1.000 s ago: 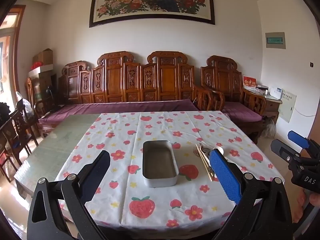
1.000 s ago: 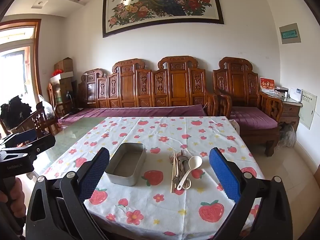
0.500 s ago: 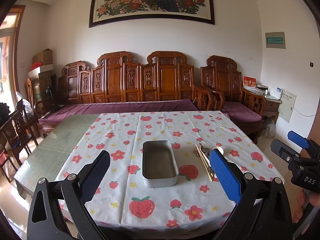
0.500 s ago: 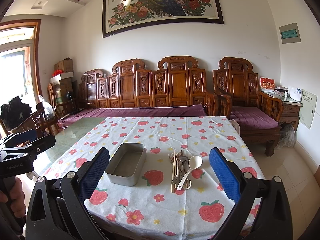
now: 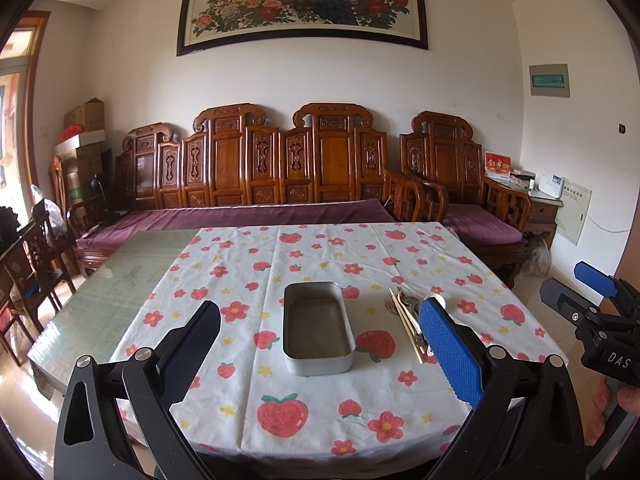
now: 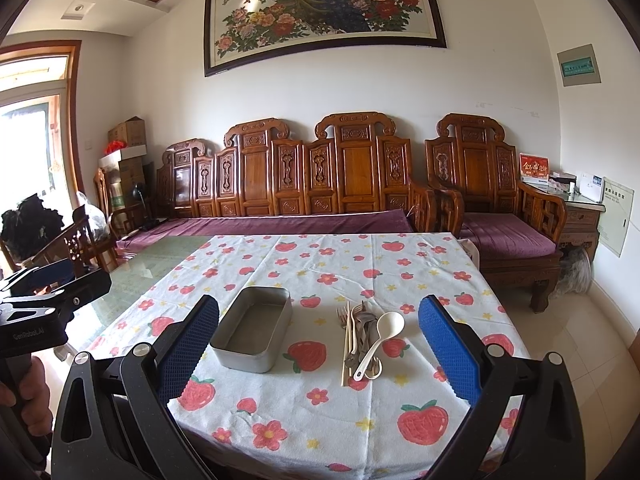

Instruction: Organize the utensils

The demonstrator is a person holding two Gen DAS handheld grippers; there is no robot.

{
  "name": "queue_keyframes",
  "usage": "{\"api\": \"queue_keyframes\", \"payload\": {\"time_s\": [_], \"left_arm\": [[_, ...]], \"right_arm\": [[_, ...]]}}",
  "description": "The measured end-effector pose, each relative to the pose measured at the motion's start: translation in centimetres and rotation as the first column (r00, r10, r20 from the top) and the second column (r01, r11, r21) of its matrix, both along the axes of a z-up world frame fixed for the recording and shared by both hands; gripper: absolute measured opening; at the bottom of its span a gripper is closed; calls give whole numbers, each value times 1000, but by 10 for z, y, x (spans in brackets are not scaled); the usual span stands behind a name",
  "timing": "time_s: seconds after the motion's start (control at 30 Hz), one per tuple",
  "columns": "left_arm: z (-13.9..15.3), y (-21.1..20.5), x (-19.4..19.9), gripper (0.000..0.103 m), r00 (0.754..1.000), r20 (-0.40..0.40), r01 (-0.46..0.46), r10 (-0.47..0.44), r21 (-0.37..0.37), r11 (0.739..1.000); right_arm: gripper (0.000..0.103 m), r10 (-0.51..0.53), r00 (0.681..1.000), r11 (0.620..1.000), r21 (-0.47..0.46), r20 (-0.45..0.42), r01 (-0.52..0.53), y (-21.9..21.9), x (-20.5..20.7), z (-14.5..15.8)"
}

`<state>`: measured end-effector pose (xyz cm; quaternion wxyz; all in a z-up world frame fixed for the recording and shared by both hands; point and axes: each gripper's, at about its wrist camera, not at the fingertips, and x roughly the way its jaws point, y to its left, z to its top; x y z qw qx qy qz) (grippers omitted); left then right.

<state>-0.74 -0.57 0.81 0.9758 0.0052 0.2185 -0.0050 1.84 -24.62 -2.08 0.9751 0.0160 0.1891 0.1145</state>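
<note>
An empty metal tin (image 5: 318,330) sits on the strawberry tablecloth (image 5: 320,412); it also shows in the right wrist view (image 6: 253,333). To its right lies a pile of utensils (image 6: 362,336): a white spoon (image 6: 380,336), wooden chopsticks (image 6: 346,342) and metal forks. In the left wrist view the pile (image 5: 406,316) is partly hidden by my finger. My left gripper (image 5: 320,350) is open and empty, held before the table's near edge facing the tin. My right gripper (image 6: 319,348) is open and empty, also short of the table.
The cloth covers the right part of a glass-topped table (image 5: 100,300). Carved wooden sofas (image 5: 280,172) with purple cushions stand behind it. Wooden chairs (image 5: 28,264) stand at the left. Each gripper shows at the edge of the other's view (image 5: 600,320) (image 6: 36,308).
</note>
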Motion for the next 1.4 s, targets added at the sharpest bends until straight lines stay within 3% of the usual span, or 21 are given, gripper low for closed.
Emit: {"api": "queue_keyframes", "payload": {"time_s": [0.57, 0.9, 1.4], "left_arm": [[5, -3, 3, 97, 1000, 3, 1, -1, -1, 1000], [22, -16, 2, 97, 1000, 8, 12, -12, -3, 1000], [4, -11, 7, 97, 1000, -15, 21, -21, -2, 1000]], "right_arm": [[100, 0, 1000, 1000, 3, 1, 0, -1, 0, 0], [101, 0, 1000, 1000, 4, 1, 0, -1, -1, 1], [101, -3, 1000, 1000, 5, -11, 4, -1, -1, 0]]}}
